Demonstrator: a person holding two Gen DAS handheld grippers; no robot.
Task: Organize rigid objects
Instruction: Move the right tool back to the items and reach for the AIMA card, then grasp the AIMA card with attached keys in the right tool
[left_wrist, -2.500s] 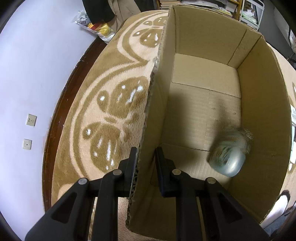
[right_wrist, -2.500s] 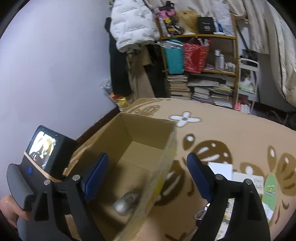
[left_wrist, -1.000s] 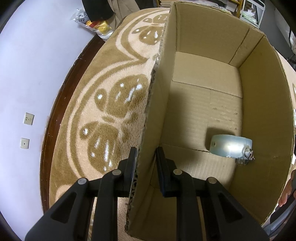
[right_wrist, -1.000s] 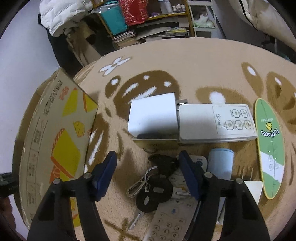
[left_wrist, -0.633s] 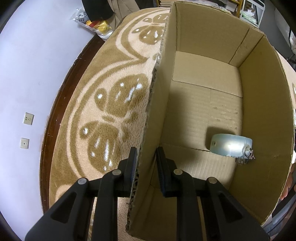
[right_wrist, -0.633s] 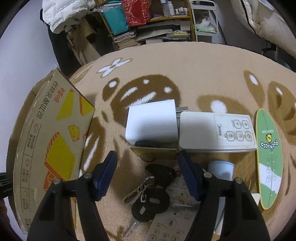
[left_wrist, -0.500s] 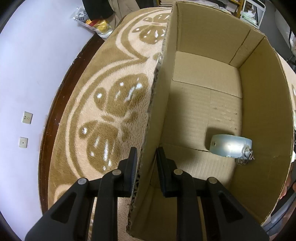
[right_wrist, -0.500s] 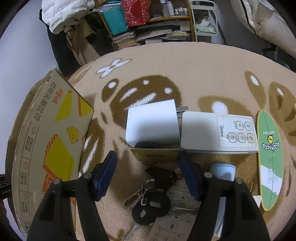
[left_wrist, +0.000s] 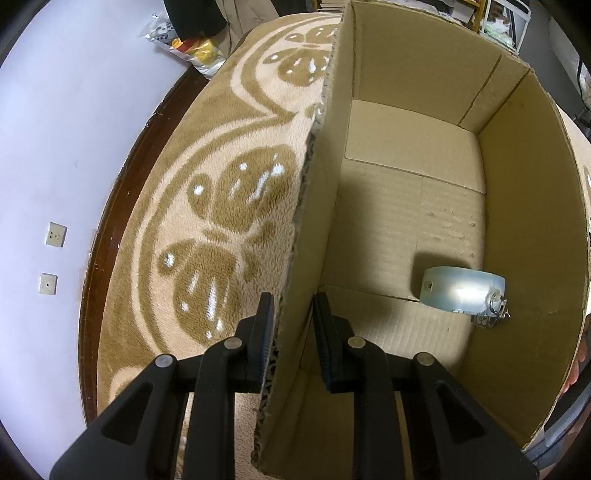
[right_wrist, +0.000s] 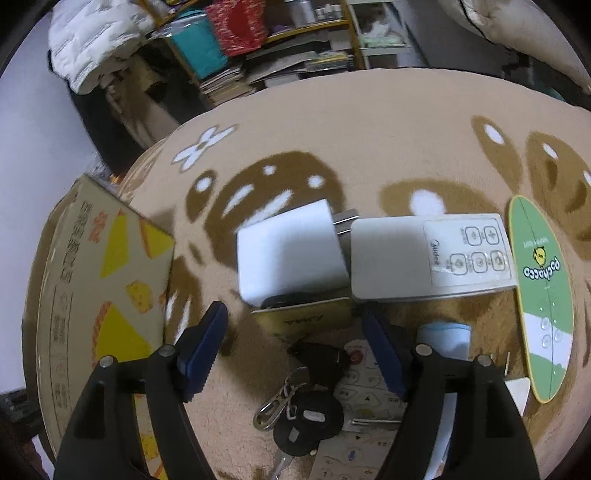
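My left gripper (left_wrist: 293, 325) is clamped narrow on the near wall of the cardboard box (left_wrist: 532, 229), one pad outside and one inside, with the wall edge running up between them toward twelve o'clock. Inside the box, at about three o'clock from those pads, a pale blue case (left_wrist: 461, 291) lies on the box floor against the right wall, with a small metal ring at its right end. Beyond the wall at nine to eleven o'clock is the patterned rug (left_wrist: 221, 206), then dark wood flooring and a white wall with two sockets (left_wrist: 55, 234).

My right gripper (right_wrist: 295, 347) stands wide, and its jaws have just been opening further; nothing is pressed between the pads. Directly below and between them lies a bunch of black keys (right_wrist: 306, 413) with a metal clip, resting partly on a white keypad remote (right_wrist: 354, 439). Just past the fingertips at twelve o'clock sits a yellow card (right_wrist: 303, 321), and beyond it a white plug adapter (right_wrist: 291, 254) touching a white air-conditioner remote (right_wrist: 428, 254) at one o'clock. A green oval board (right_wrist: 543, 291) lies at three o'clock. The box's printed outer side (right_wrist: 107, 314) stands at nine o'clock. Farthest off, cluttered shelves (right_wrist: 258, 44) fill the top.
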